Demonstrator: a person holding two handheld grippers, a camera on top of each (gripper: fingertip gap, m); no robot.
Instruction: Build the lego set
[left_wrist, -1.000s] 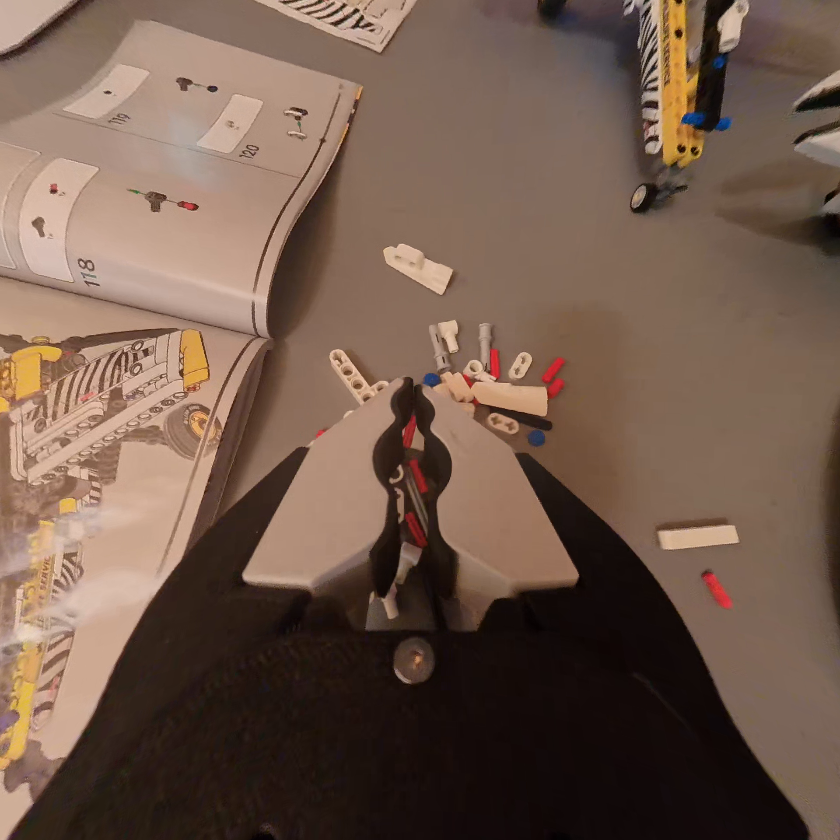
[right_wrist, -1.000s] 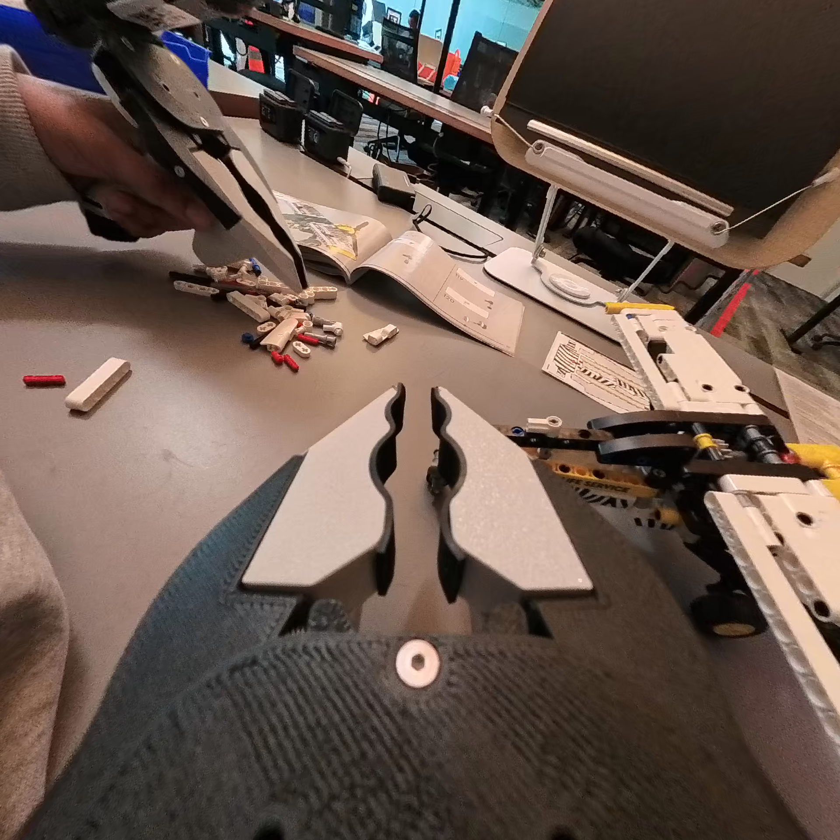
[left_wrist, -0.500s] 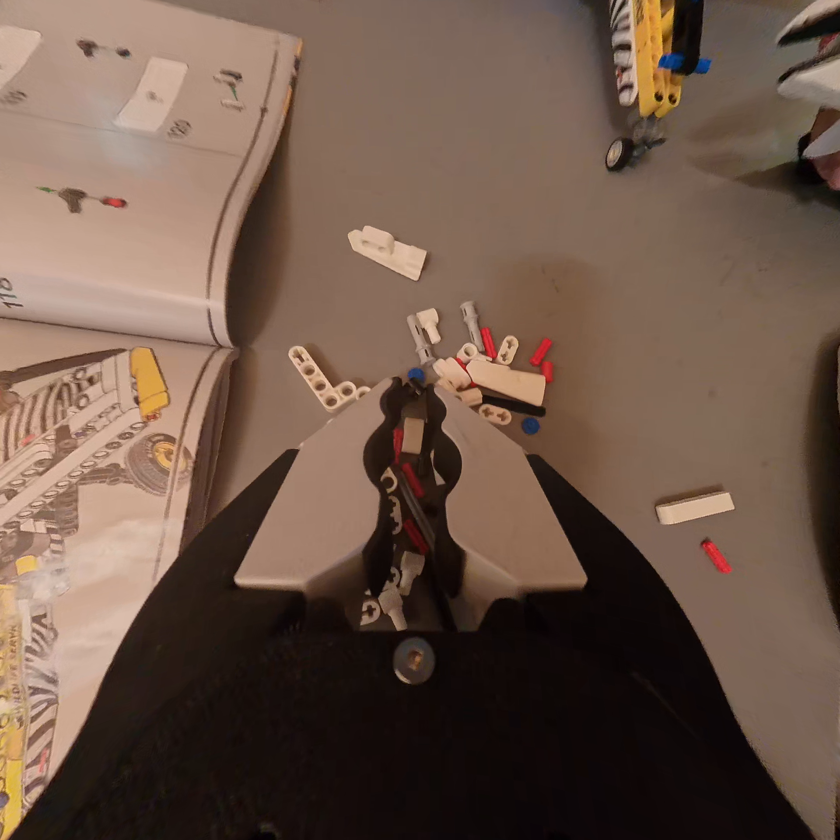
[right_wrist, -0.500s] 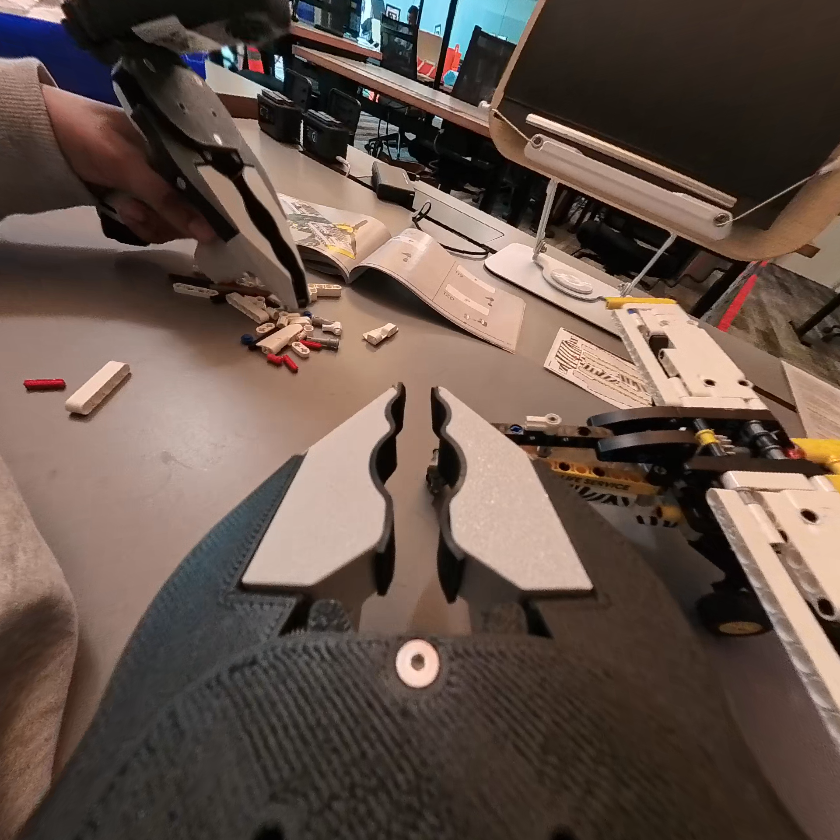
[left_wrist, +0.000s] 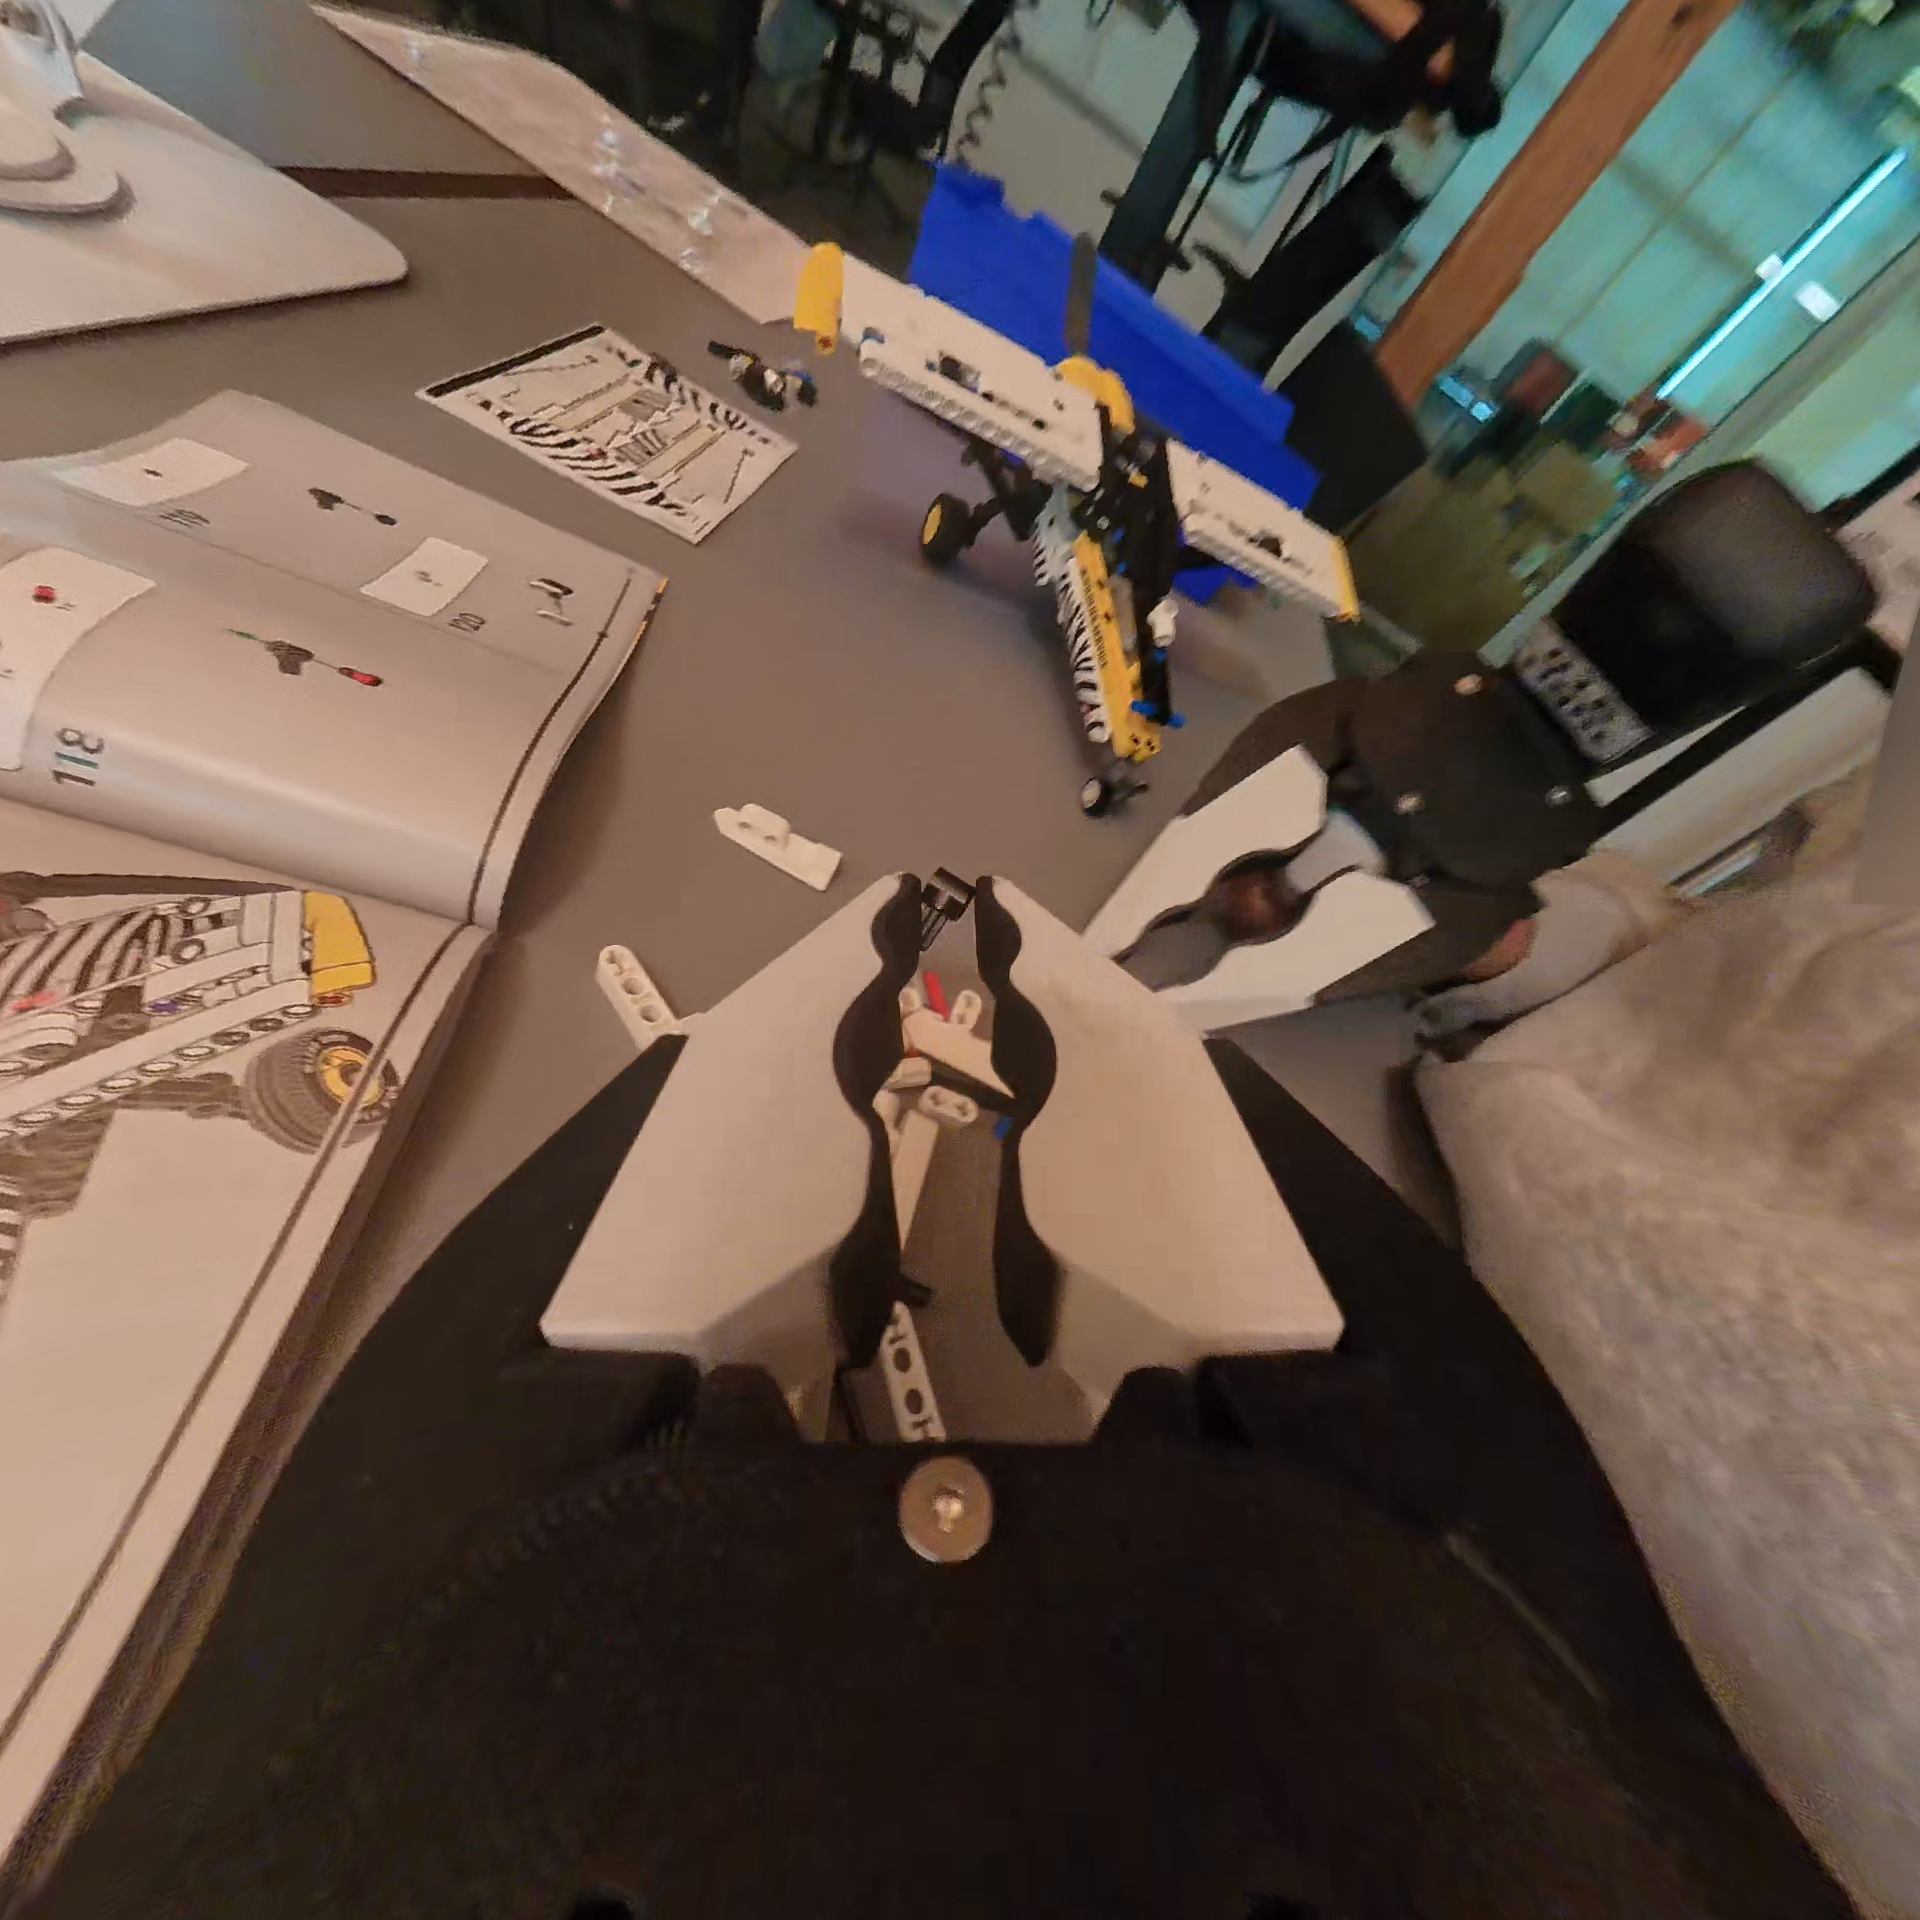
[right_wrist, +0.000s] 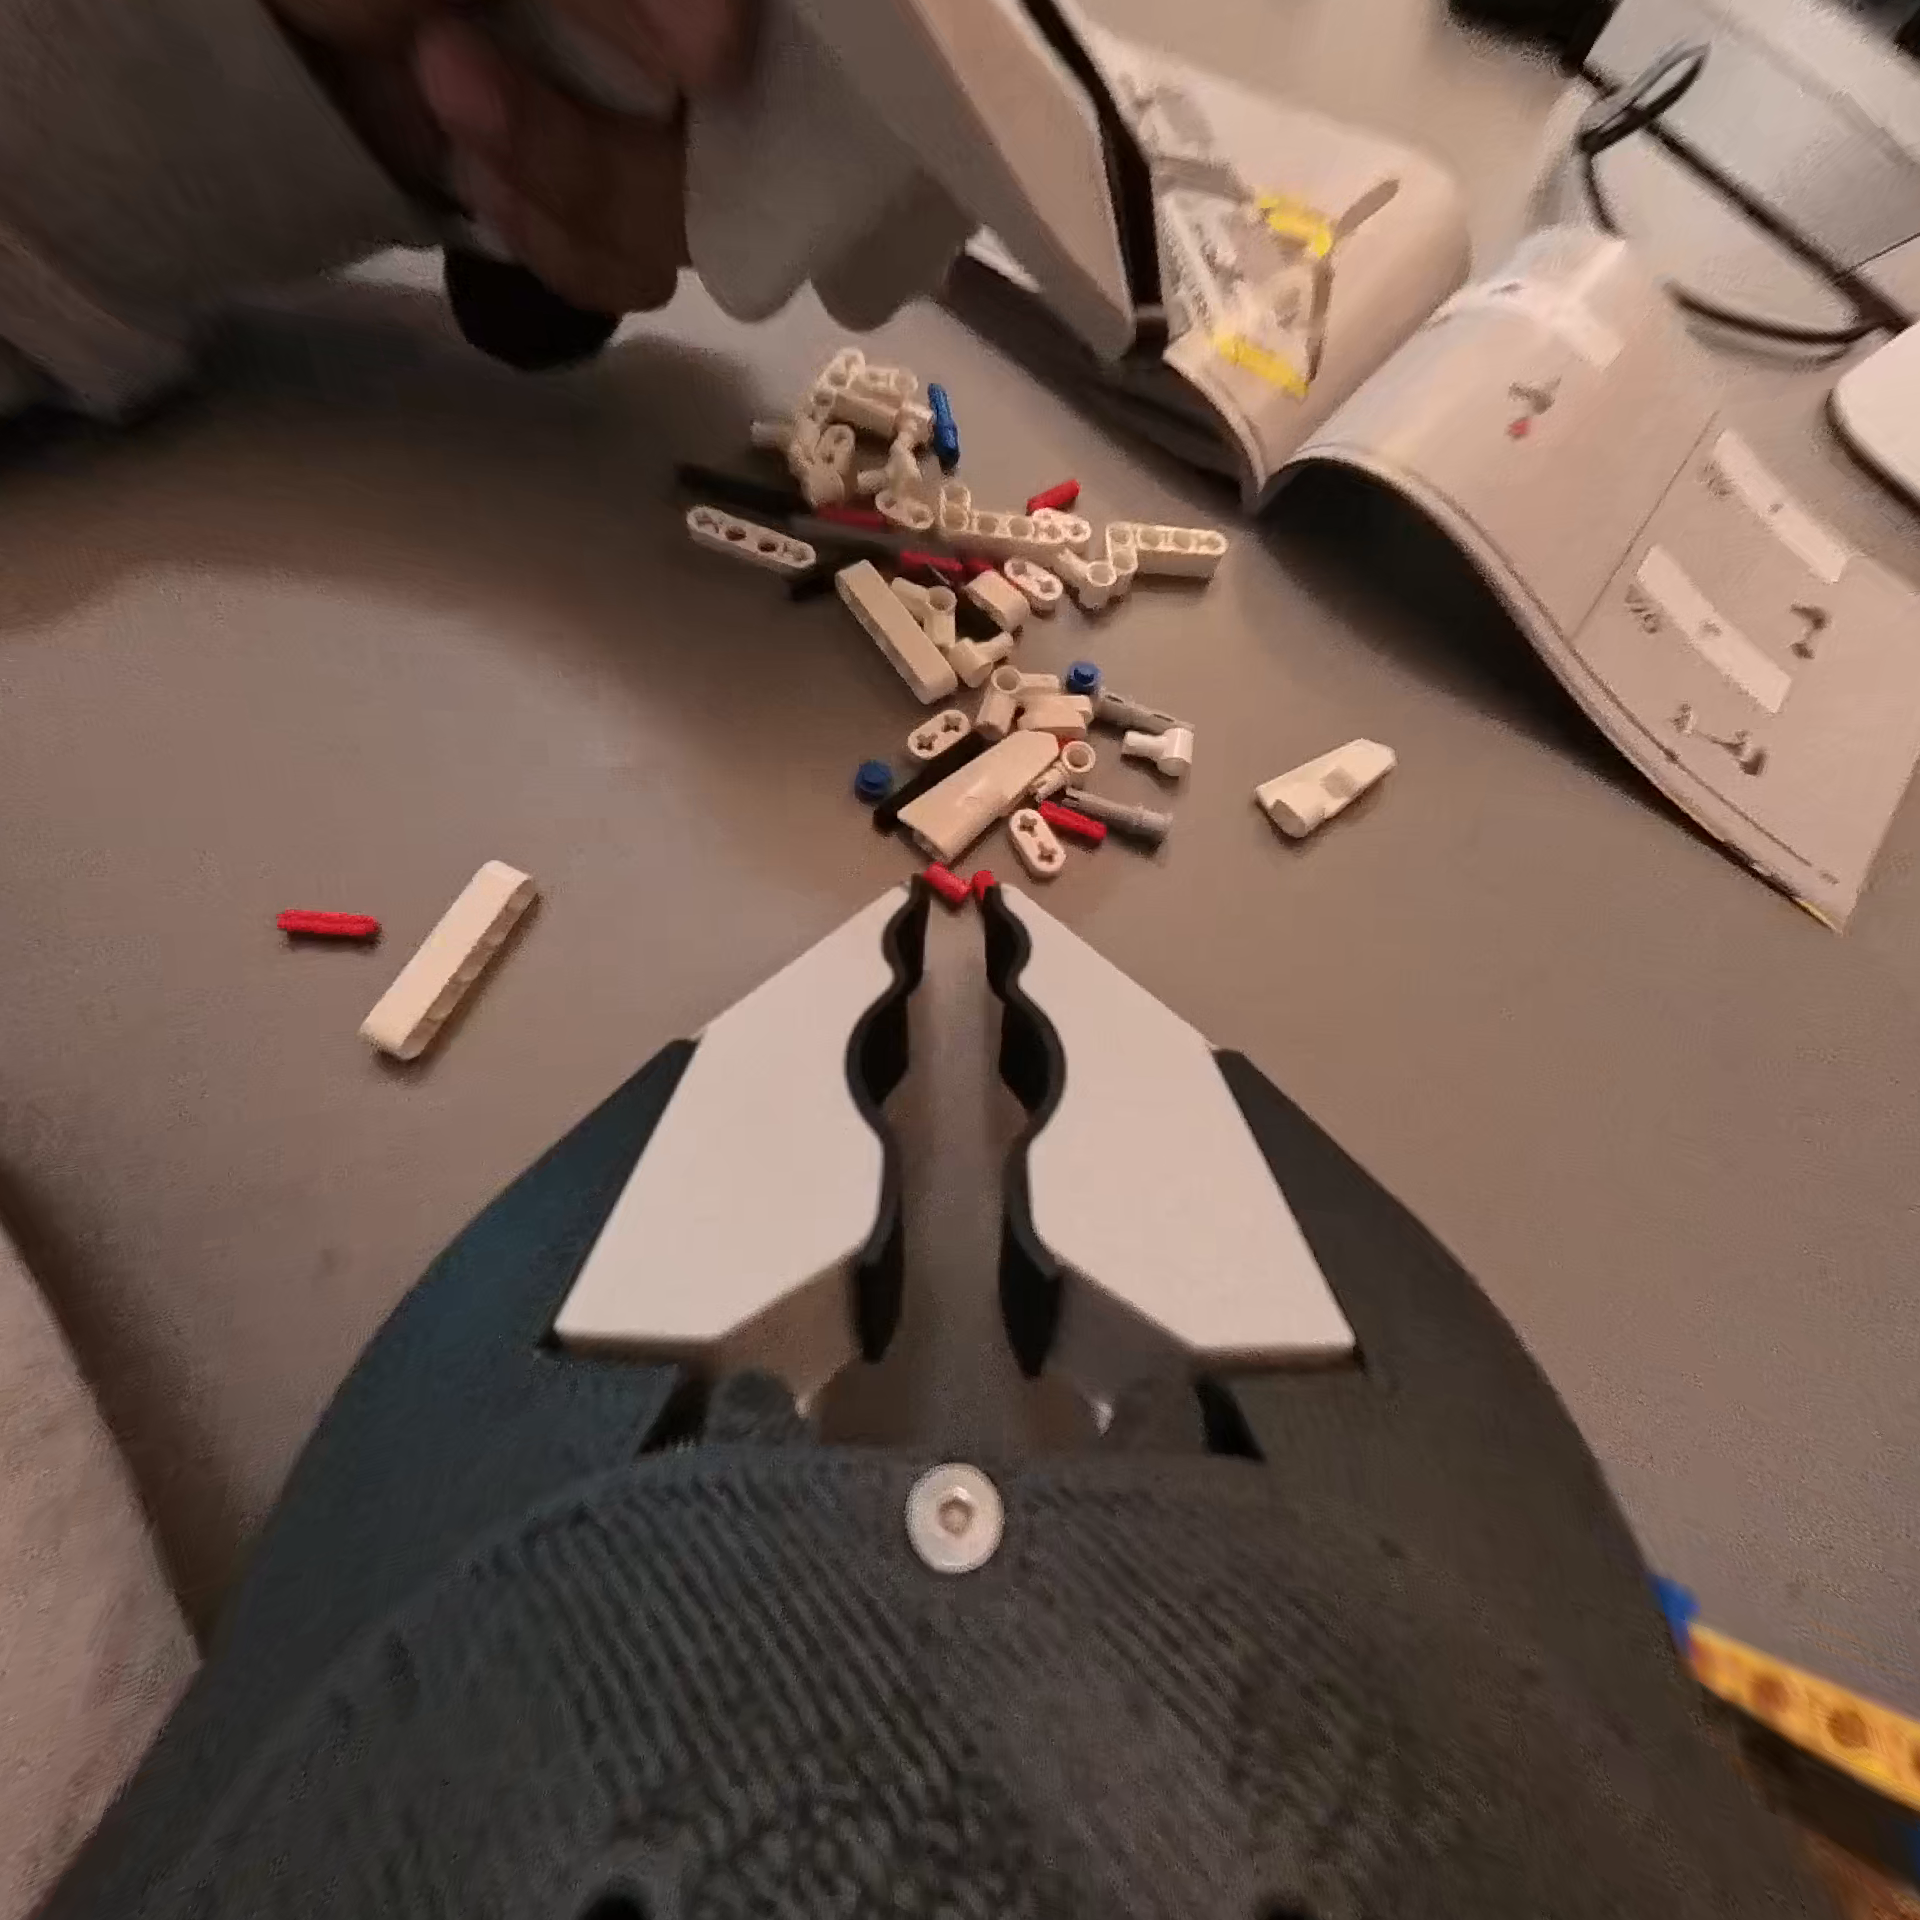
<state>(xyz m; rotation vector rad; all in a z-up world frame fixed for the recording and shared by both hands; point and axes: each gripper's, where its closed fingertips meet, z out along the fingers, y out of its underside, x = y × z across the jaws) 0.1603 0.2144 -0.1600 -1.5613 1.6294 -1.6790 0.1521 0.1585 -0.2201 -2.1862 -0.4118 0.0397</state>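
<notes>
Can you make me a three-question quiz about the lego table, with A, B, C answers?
1. In the right wrist view, where is the lone red pin compared with the long white beam lying by itself?
A. on its left
B. on its right
C. on top of it

2. What colour is the small piece in the tips of the left gripper?
A. red
B. yellow
C. black

3. How is the instruction booklet?
A. shut
B. lying open
C. rolled up

Answers:
1. A, as the pin lies apart on the table, left of the beam.
2. C, as a dark black piece sits between the fingertips.
3. B, as two spread pages show.
</notes>
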